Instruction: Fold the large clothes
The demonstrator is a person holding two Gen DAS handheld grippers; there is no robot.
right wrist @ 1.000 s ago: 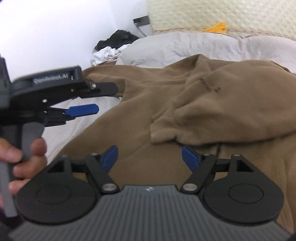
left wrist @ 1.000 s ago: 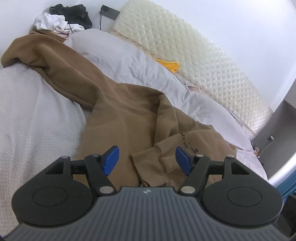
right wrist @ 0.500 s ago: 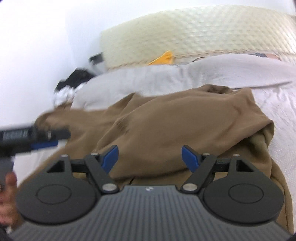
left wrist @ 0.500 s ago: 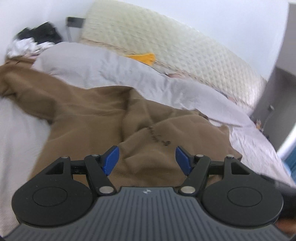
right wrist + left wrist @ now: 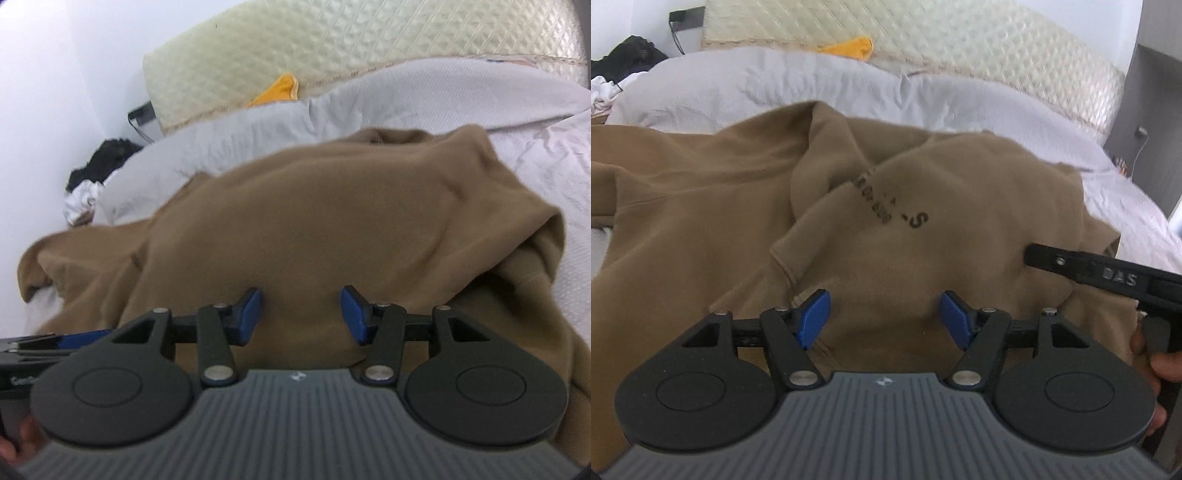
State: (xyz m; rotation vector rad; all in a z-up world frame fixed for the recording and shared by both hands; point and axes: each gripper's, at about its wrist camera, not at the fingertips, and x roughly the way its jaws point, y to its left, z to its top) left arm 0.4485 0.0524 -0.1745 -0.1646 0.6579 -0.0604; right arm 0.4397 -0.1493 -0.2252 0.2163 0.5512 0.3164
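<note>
A crumpled brown sweatshirt [image 5: 923, 206] is spread over a grey-sheeted bed [image 5: 1015, 107], directly ahead of and beneath both tools. The left hand-held gripper [image 5: 884, 319] is held with its blue pads apart above the fabric, nothing pinched. The right hand-held gripper [image 5: 301, 315] is seen closing, fabric lying below and between its pads, not yet clamped. A quilted headboard [image 5: 332, 44] is seen beyond.

brown sweatshirt [image 5: 923, 192] — rumpled, folded over itself | dark lettering on top | lying on pale bedding — sleeve trailing left
</note>
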